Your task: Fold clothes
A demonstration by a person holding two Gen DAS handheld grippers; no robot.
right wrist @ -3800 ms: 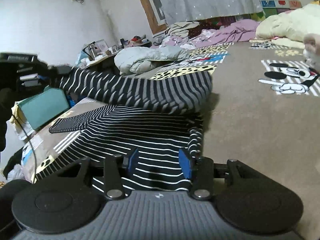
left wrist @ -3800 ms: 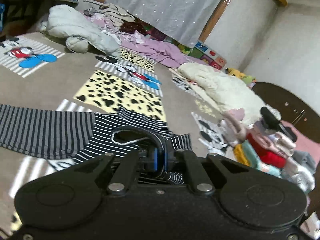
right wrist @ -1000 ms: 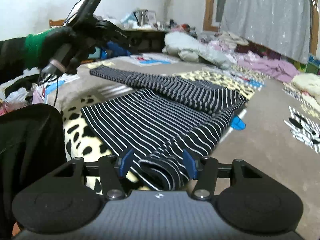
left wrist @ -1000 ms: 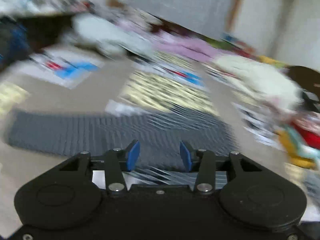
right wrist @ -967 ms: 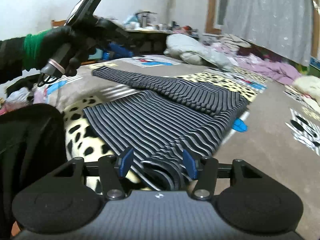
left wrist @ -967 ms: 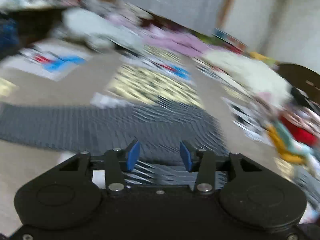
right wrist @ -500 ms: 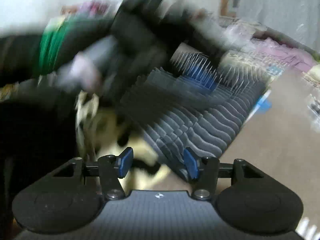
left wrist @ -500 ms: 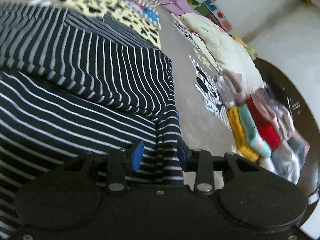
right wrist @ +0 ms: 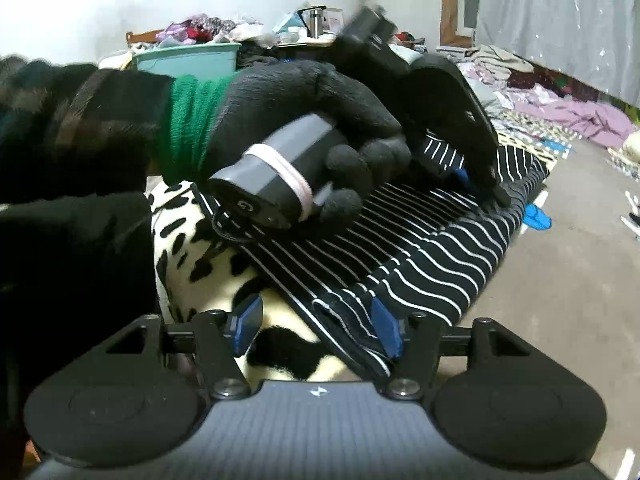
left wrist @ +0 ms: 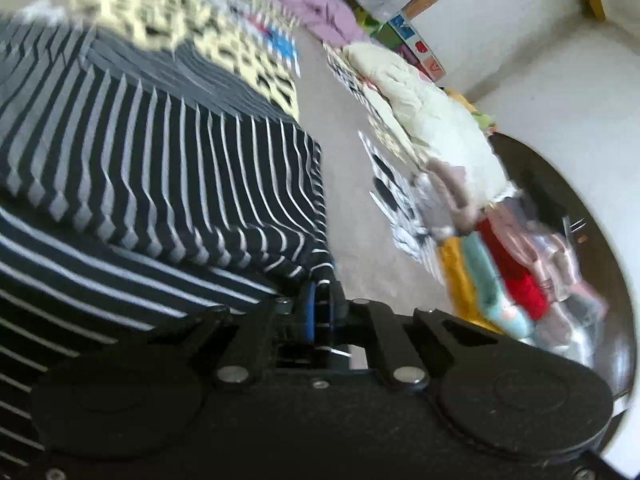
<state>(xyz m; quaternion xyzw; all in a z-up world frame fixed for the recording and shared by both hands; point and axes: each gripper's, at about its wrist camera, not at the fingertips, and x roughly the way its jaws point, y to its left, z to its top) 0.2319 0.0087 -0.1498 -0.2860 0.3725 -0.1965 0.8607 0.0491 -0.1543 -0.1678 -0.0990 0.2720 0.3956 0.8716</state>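
My left gripper (left wrist: pixel 319 312) is low over the bed, tilted to one side, and its two blue pads are pressed almost together. A thin edge of the striped shirt (left wrist: pixel 160 184) sits between them, at the shirt's right edge, so I read it as clamped on the cloth. The picture from this wrist is blurred, so I cannot tell how much cloth is inside.

From the right wrist I see the left hand (right wrist: pixel 320 120) in a black glove with a green cuff. It is wrapped around the grey handle (right wrist: pixel 276 176) of the left gripper, with the fingers curled under it. The forearm comes in from the left, about level, and the gripper body points away from me and down onto the shirt.

My right gripper (right wrist: pixel 316 328) is spread wide. The near corner of the shirt lies between its pads, closer to the right pad, but the pads do not squeeze it.

The shirt, black with white stripes, lies flat on the blanket (right wrist: pixel 208 264), which has a pale ground with black spots. One sleeve is folded across the body. On the right of the left wrist view, a pile of clothes (left wrist: pixel 500 280) in many colours lies well apart from the shirt.
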